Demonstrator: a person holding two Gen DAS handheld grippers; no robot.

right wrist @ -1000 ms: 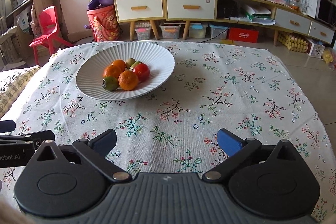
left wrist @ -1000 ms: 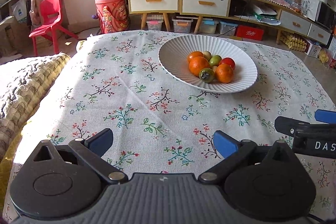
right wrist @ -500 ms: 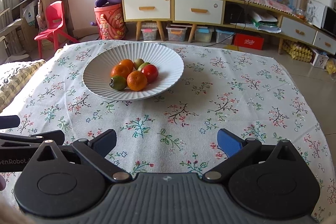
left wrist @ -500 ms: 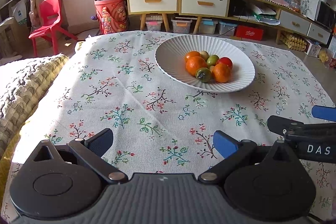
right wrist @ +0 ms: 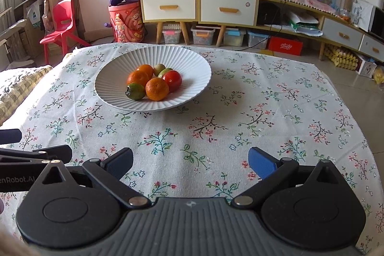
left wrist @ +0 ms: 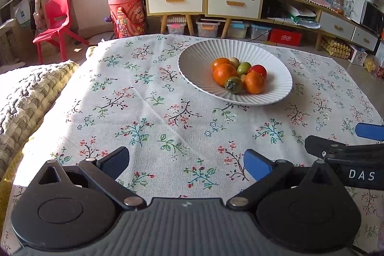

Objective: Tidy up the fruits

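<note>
A white ribbed plate (left wrist: 192,59) (right wrist: 110,88) sits on the floral tablecloth at the far side of the table. In it lie three oranges (left wrist: 224,73) (right wrist: 157,88), a red tomato (left wrist: 258,70) (right wrist: 172,79) and greenish fruits (left wrist: 233,85) (right wrist: 135,91), all bunched together. My left gripper (left wrist: 186,161) is open over the near cloth, nothing between its fingers. My right gripper (right wrist: 190,161) is open too, near the front edge, well short of the plate. Each gripper shows at the other view's side edge.
A knitted cushion (left wrist: 26,97) lies off the table's left edge. Beyond the table stand a red chair (left wrist: 56,20), a red bucket (left wrist: 127,16) and a cabinet with drawers (left wrist: 204,0). Bare floor (right wrist: 355,92) lies to the right.
Both views have shifted slightly: the plate drifted left in the left wrist view and right in the right wrist view. Both grippers stay open. The fruits have not moved.
</note>
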